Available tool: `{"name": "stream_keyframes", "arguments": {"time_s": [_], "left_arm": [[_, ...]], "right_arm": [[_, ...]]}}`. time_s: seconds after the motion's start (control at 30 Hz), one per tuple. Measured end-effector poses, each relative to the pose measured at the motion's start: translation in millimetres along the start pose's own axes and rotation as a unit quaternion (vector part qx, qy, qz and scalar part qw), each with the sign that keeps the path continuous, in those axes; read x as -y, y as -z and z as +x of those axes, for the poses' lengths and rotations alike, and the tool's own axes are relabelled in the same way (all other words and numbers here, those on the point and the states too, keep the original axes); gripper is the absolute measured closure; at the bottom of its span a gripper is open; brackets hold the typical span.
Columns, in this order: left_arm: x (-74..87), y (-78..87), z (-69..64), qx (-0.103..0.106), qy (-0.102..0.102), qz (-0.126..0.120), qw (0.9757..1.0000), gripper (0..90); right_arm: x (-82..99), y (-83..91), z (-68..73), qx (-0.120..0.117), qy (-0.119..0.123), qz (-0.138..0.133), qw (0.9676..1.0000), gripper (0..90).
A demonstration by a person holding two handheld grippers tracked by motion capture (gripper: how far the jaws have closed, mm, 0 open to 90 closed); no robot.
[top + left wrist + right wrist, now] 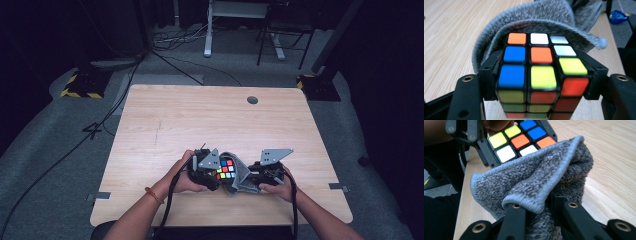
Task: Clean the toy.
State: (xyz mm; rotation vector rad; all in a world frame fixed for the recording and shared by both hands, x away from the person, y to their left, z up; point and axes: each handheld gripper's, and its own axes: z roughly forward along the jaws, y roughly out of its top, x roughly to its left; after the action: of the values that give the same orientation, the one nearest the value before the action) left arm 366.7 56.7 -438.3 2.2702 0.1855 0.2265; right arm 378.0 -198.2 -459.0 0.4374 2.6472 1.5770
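A Rubik's cube with mixed coloured stickers sits between the black jaws of my left gripper, whose pads press on its two sides. From above, the cube and the left gripper are near the table's front edge. My right gripper is shut on a bunched grey terry cloth, which drapes up against the far side of the cube. In the high view the cloth lies between the cube and the right gripper. Both hands hold their grippers just above the wood.
The light wooden table stretches free behind the hands, with a round cable hole near its far edge. Cables trail from both grippers off the front. Desk legs and a chair stand on the grey floor beyond.
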Motion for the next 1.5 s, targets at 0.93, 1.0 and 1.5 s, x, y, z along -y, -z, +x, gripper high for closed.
{"name": "stream_keyframes", "arguments": {"time_s": [0.93, 1.0, 1.5], "left_arm": [[-2.3, 14.5, 4.5, -0.034, 0.000, -0.025, 0.9991, 33.6], [-0.6, 11.7, 5.0, -0.041, -0.003, -0.006, 0.9991, 33.6], [-10.8, -4.6, -11.7, 0.006, -0.011, -0.011, 0.9999, 33.6]], "right_arm": [[-1.6, -10.7, 6.0, 0.016, 0.026, 0.061, 0.9977, 78.8], [-2.7, -4.5, 4.9, 0.017, 0.016, 0.041, 0.9989, 78.9], [-6.7, 9.0, -0.1, 0.043, 0.005, 0.010, 0.9990, 78.9]]}}
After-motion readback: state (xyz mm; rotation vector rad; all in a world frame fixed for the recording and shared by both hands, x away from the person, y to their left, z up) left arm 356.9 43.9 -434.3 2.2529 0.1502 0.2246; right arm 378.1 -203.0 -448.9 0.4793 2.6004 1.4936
